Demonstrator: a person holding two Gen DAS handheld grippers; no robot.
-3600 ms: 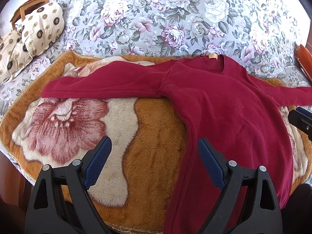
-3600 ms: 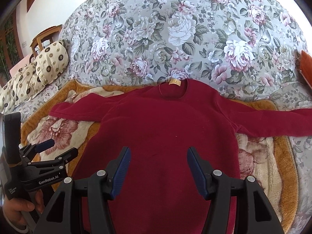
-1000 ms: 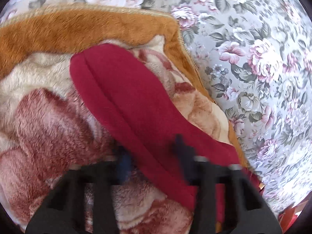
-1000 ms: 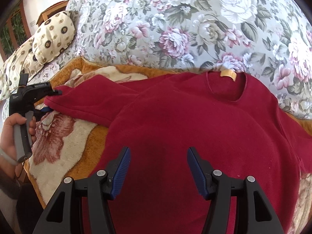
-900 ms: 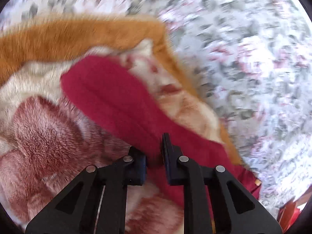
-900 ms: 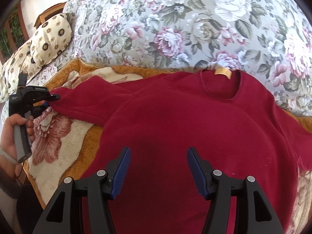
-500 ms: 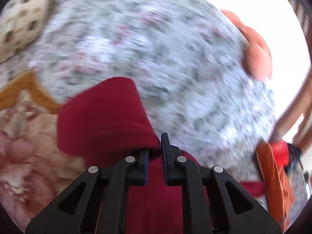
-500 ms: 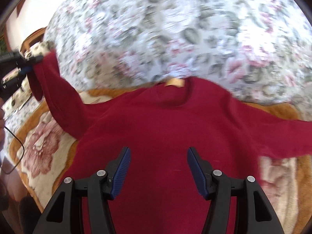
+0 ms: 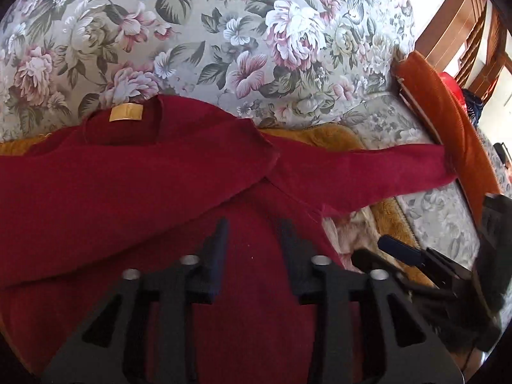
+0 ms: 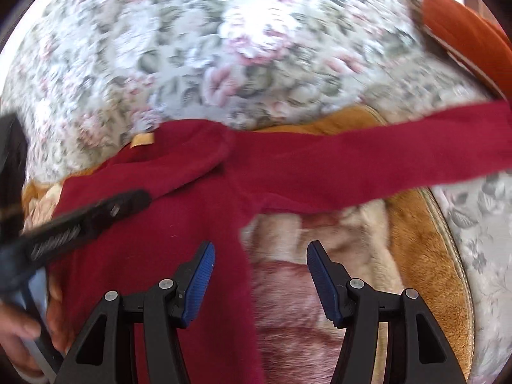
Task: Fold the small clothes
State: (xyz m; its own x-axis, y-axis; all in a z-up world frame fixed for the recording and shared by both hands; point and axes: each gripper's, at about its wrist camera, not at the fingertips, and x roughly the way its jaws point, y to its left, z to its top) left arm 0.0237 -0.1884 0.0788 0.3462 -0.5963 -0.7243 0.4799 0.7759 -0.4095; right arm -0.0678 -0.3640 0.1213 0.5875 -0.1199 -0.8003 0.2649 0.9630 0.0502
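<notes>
Sweater: a dark red sweater [image 9: 134, 172] lies flat on a plush orange-and-cream blanket [image 10: 416, 240], neck label [image 9: 125, 112] toward the floral bedspread [image 9: 224, 32].
Left sleeve: folded across the chest, its cuff [image 9: 265, 150] ending near the right shoulder.
Right sleeve: stretched out sideways [image 9: 368, 172] toward an orange cushion [image 9: 448, 112].
Left gripper [image 9: 252, 240]: above the sweater's body, jaws parted with nothing between them (its view is sharp).
Right gripper [image 10: 260, 268]: jaws wide apart, empty, over the sweater's right edge and the blanket; this view is blurred.
</notes>
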